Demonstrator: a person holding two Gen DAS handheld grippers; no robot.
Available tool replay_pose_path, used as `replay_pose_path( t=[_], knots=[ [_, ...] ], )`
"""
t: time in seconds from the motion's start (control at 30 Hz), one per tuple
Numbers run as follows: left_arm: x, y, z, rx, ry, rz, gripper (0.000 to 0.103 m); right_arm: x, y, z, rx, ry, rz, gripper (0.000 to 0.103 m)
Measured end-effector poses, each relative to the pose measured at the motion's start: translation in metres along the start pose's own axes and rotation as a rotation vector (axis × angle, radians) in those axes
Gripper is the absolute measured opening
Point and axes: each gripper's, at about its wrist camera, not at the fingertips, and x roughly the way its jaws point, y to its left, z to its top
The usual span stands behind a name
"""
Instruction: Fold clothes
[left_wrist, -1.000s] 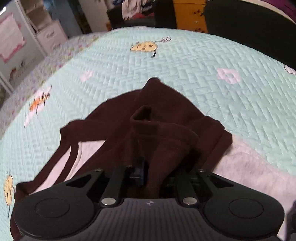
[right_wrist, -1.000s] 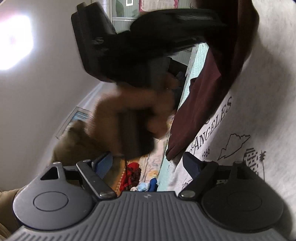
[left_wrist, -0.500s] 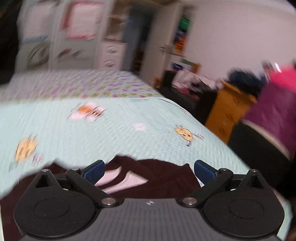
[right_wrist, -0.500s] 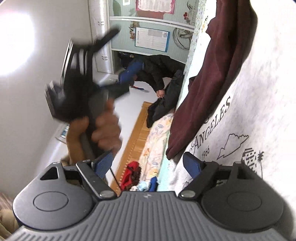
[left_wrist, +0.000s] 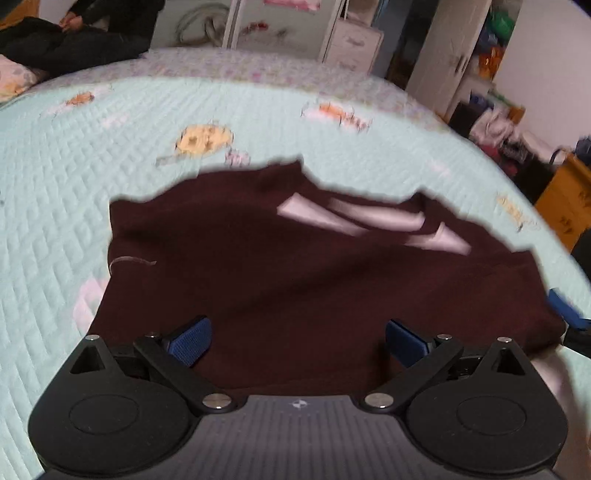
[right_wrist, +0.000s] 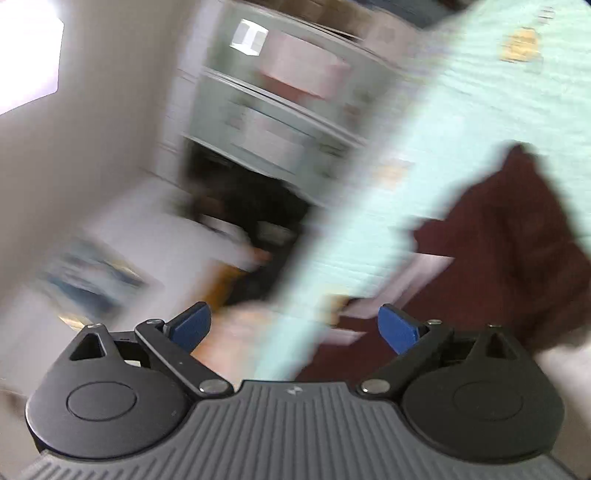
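Note:
A dark maroon garment (left_wrist: 295, 273) with pale stripes lies spread on the mint quilted bedspread (left_wrist: 92, 155). My left gripper (left_wrist: 297, 339) hovers over its near edge, open, with nothing between its blue pads (left_wrist: 190, 338). A blue fingertip of the other gripper (left_wrist: 565, 310) shows at the right edge. The right wrist view is blurred by motion; my right gripper (right_wrist: 295, 326) is open and empty, with the maroon garment (right_wrist: 517, 258) to its right and the bedspread (right_wrist: 461, 129) running diagonally across.
White drawers and cupboards (left_wrist: 354, 40) stand beyond the bed. A person in dark clothes (left_wrist: 74, 29) sits at the far left. Piled clothes and a yellow cabinet (left_wrist: 565, 195) are at the right. A pale shelf unit (right_wrist: 288, 110) shows blurred.
My left gripper let go of the maroon fabric, opened and swung round to face the flat garment. My right gripper stayed open and turned fast, blurring its view.

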Motion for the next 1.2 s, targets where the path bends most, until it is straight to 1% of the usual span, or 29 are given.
replay_pose_path(
  t=[0.03,0.07,0.1,0.13,0.17,0.23,0.27,0.3,0.33,0.37,0.4,0.43,0.47,0.5,0.57,0.63,0.67,0.7,0.73,0.77,0.8,0.83,0.87,0.9,0.97,1.03,1.1,1.17,1.2],
  knots=[
    [0.000,-0.002,-0.004,0.038,-0.017,0.005,0.102,0.006,-0.008,0.002,-0.006,0.016,-0.060,0.083],
    [0.001,-0.006,-0.008,0.078,-0.023,0.019,0.102,0.011,-0.016,0.003,-0.013,0.032,-0.121,0.047],
    [0.002,-0.009,-0.010,0.108,-0.026,0.034,0.102,0.017,-0.024,0.005,-0.019,0.048,-0.181,0.024],
    [0.003,-0.012,-0.012,0.135,-0.029,0.049,0.102,0.023,-0.033,0.007,-0.026,0.064,-0.241,0.021],
    [0.004,-0.013,-0.013,0.138,-0.034,0.054,0.102,0.018,-0.036,0.008,-0.005,0.064,-0.226,0.021],
    [0.006,-0.011,-0.011,0.120,-0.035,0.052,0.102,0.015,-0.028,0.009,-0.029,0.055,-0.258,0.022],
    [0.007,-0.010,-0.010,0.118,-0.031,0.053,0.102,0.013,-0.024,0.009,-0.041,0.050,-0.275,0.024],
    [0.009,-0.010,-0.009,0.116,-0.028,0.054,0.102,0.008,-0.014,0.008,-0.063,0.043,-0.294,0.031],
    [0.010,-0.010,-0.008,0.114,-0.024,0.055,0.102,0.008,-0.006,0.007,-0.088,0.032,-0.301,0.035],
    [0.009,-0.010,-0.008,0.116,-0.022,0.056,0.102,0.007,0.002,0.006,-0.114,0.021,-0.308,0.043],
    [0.008,-0.010,-0.008,0.117,-0.019,0.057,0.102,0.013,0.010,0.007,-0.155,0.018,-0.300,0.049],
    [0.008,-0.010,-0.007,0.116,-0.016,0.057,0.102,0.019,0.017,0.007,-0.197,0.014,-0.292,0.052],
    [0.008,-0.010,-0.007,0.116,-0.012,0.057,0.102,0.022,0.025,0.008,-0.247,0.016,-0.291,0.056],
    [0.007,-0.011,-0.006,0.116,-0.007,0.057,0.102,0.026,0.032,0.009,-0.296,0.017,-0.291,0.064],
    [0.007,-0.011,-0.005,0.118,0.002,0.058,0.102,0.035,0.035,0.011,-0.363,0.054,-0.304,0.073],
    [0.008,-0.011,-0.004,0.123,0.010,0.060,0.102,0.047,0.024,0.016,-0.384,0.096,-0.364,0.073],
    [0.008,-0.012,-0.004,0.125,0.014,0.060,0.102,0.050,0.009,0.020,-0.363,0.111,-0.414,0.066],
    [0.008,-0.012,-0.004,0.129,0.018,0.063,0.102,0.051,0.001,0.025,-0.335,0.107,-0.421,0.049],
    [0.008,-0.013,-0.003,0.132,0.022,0.065,0.102,0.043,-0.005,0.028,-0.314,0.080,-0.419,0.042],
    [0.008,-0.013,-0.003,0.133,0.025,0.066,0.102,0.039,-0.007,0.032,-0.285,0.070,-0.417,0.039],
    [0.008,-0.013,-0.003,0.134,0.028,0.067,0.102,0.035,-0.005,0.034,-0.263,0.065,-0.409,0.040],
    [0.009,-0.013,-0.002,0.134,0.030,0.068,0.102,0.034,0.001,0.033,-0.272,0.051,-0.415,0.041],
    [0.009,-0.014,-0.002,0.137,0.032,0.070,0.102,0.032,0.006,0.033,-0.281,0.036,-0.421,0.046],
    [0.009,-0.014,-0.002,0.139,0.034,0.073,0.102,0.031,0.012,0.032,-0.290,0.021,-0.427,0.055],
    [0.009,-0.014,-0.002,0.142,0.037,0.075,0.102,0.032,0.028,0.028,-0.354,0.002,-0.408,0.059],
    [0.009,-0.015,-0.002,0.143,0.039,0.075,0.102,0.043,0.043,0.024,-0.426,-0.002,-0.379,0.060],
    [0.009,-0.015,-0.002,0.144,0.039,0.074,0.102,0.056,0.052,0.022,-0.476,0.013,-0.357,0.068],
    [0.009,-0.015,-0.003,0.146,0.039,0.074,0.103,0.072,0.040,0.026,-0.481,0.062,-0.417,0.073],
    [0.009,-0.015,-0.002,0.146,0.039,0.075,0.103,0.081,0.034,0.028,-0.483,0.086,-0.447,0.073]
  ],
)
